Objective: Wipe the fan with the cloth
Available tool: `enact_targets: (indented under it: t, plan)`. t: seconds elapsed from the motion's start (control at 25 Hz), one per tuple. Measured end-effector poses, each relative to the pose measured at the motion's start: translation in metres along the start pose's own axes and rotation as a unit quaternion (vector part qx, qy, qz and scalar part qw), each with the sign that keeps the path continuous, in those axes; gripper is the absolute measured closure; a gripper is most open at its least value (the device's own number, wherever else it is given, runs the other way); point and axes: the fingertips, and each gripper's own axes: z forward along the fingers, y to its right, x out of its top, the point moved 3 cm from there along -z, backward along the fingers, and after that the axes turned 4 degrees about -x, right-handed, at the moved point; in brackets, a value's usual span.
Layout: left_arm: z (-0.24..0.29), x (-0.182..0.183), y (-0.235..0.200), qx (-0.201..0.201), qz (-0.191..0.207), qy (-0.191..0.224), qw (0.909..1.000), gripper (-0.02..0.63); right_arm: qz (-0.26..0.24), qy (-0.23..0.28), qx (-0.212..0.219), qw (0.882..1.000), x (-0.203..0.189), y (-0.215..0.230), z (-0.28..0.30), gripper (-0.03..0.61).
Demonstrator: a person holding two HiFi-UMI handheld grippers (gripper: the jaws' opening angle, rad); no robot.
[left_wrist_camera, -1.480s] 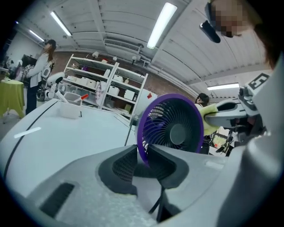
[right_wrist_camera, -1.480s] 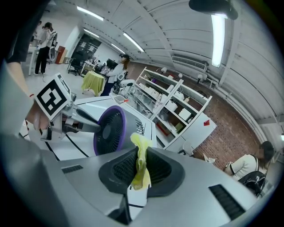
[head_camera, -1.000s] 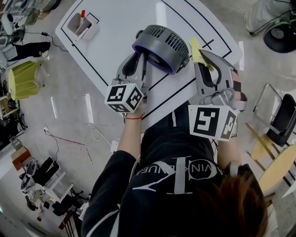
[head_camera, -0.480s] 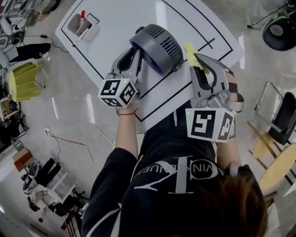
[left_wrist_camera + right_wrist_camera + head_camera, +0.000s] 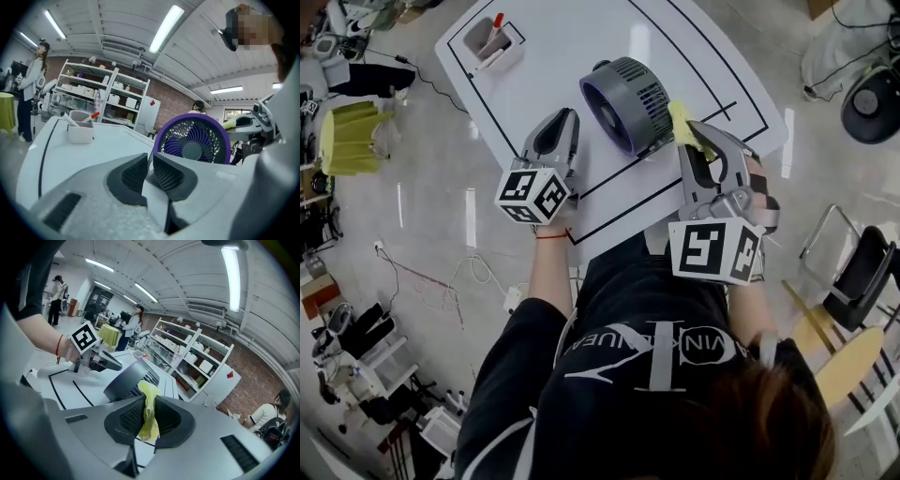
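The fan (image 5: 628, 101) stands on the white table (image 5: 581, 56), among the black lines marked on the top. Its purple front ring faces the left tongs (image 5: 565, 117) and its grey slatted back is turned to the right tongs (image 5: 149, 401).

The left tongs hang just beside the fan on its purple side, clear of it, not touching. Their jaws have just been closing and now stand nearly together, with only a thin gap and nothing between them.

The right tongs are clamped on the yellow cloth (image 5: 682, 118). It is pinched flat between the two dark pads, one crumpled end sticking up past the tips and the other hanging below. That upper end sits right up against the fan's grey back housing, near the slats. From here it looks to be touching, though I can't swear to it.

At the far corner of the table, well away from the fan, a small white tub (image 5: 473, 37) sits in its own marked square, holding a red-capped pen (image 5: 494, 22)
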Motion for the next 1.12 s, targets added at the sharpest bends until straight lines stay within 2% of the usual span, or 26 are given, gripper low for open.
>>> enact_targets:
  t: [0.12,0.2,0.36,0.52,0.6,0.84,1.12]
  plan:
    - [-0.019,0.003,0.0,0.063,-0.006,0.023,0.9977,0.541,-0.021,0.039,0.042,0.998,-0.003,0.003,0.005,0.541]
    - [-0.032,0.002,0.007,0.107,-0.02,0.051,0.9927,0.541,-0.041,0.068,0.067,0.995,-0.008,0.011,0.008,0.54]
    - [-0.05,-0.016,0.04,0.153,-0.025,0.082,0.9845,0.54,-0.063,0.102,0.126,0.985,-0.034,0.009,0.012,0.54]
    - [-0.053,-0.016,0.076,0.149,-0.021,0.115,0.982,0.537,-0.079,0.131,0.173,0.973,-0.043,0.008,0.015,0.54]
    - [-0.054,-0.015,0.091,0.143,-0.007,0.117,0.9828,0.531,-0.085,0.146,0.191,0.967,-0.042,0.004,0.013,0.54]
    - [-0.035,-0.025,0.113,0.121,0.039,0.081,0.9887,0.453,-0.093,0.164,0.229,0.955,-0.049,-0.015,0.021,0.54]
    - [-0.003,-0.02,0.112,0.096,0.053,0.062,0.992,0.431,-0.096,0.166,0.242,0.951,-0.051,-0.019,0.041,0.54]
